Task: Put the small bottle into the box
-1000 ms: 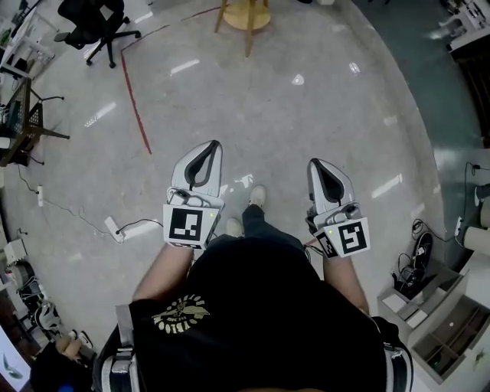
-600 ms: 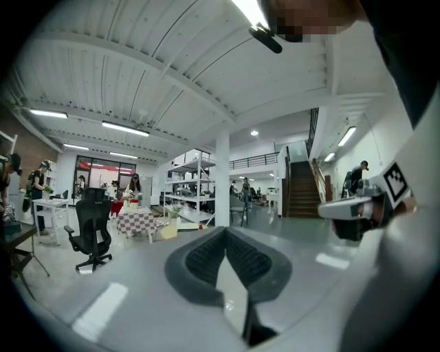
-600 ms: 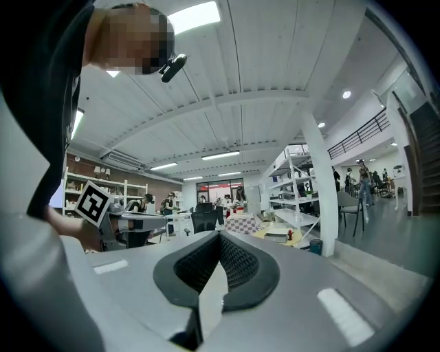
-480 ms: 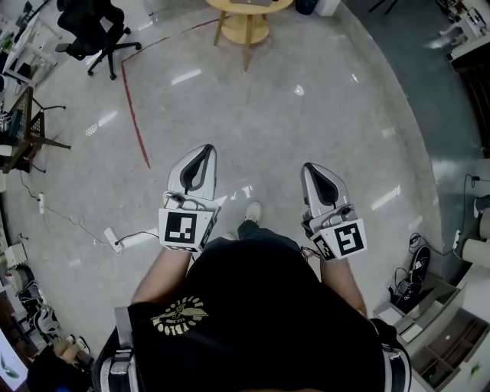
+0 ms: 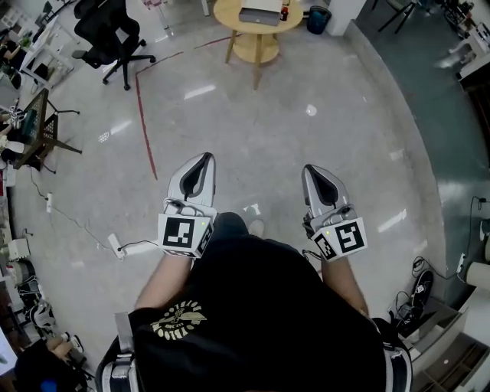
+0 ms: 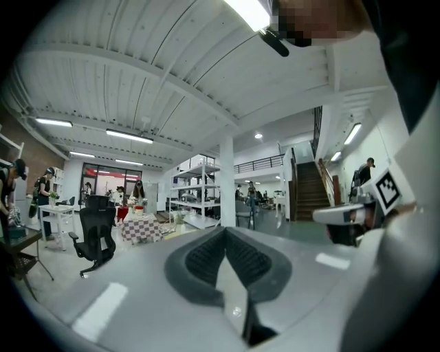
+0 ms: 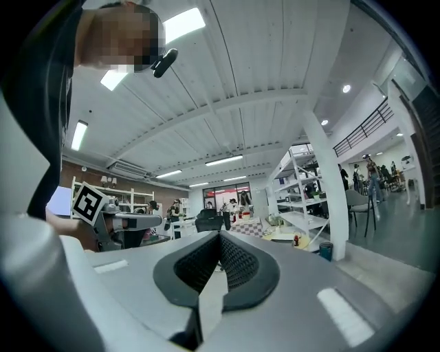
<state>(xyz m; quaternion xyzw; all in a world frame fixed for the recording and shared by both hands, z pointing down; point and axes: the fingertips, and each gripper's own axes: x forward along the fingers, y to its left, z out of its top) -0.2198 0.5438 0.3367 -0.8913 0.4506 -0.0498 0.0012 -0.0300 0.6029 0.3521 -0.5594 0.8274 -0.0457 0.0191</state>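
Far ahead in the head view stands a round wooden table (image 5: pixel 256 23) with a pale box (image 5: pixel 260 13) on it and a small dark-red bottle (image 5: pixel 284 11) beside the box. My left gripper (image 5: pixel 204 157) and right gripper (image 5: pixel 311 169) are held level over the bare floor, well short of the table. Both are shut with nothing between their pads. In the right gripper view the shut jaws (image 7: pixel 220 236) point into the room, with the small bottle (image 7: pixel 295 240) on the distant table. The left gripper view shows its jaws (image 6: pixel 225 229) closed too.
A black office chair (image 5: pixel 108 34) stands at the far left, near a red floor line (image 5: pixel 145 122). A blue bin (image 5: pixel 317 18) sits right of the table. A power strip with cables (image 5: pixel 115 245) lies left of me. Crates and shoes (image 5: pixel 417 295) crowd the lower right.
The view has advanced across the floor: the round table with the box and bottle has come into sight at the top. Both grippers stay shut and side by side.
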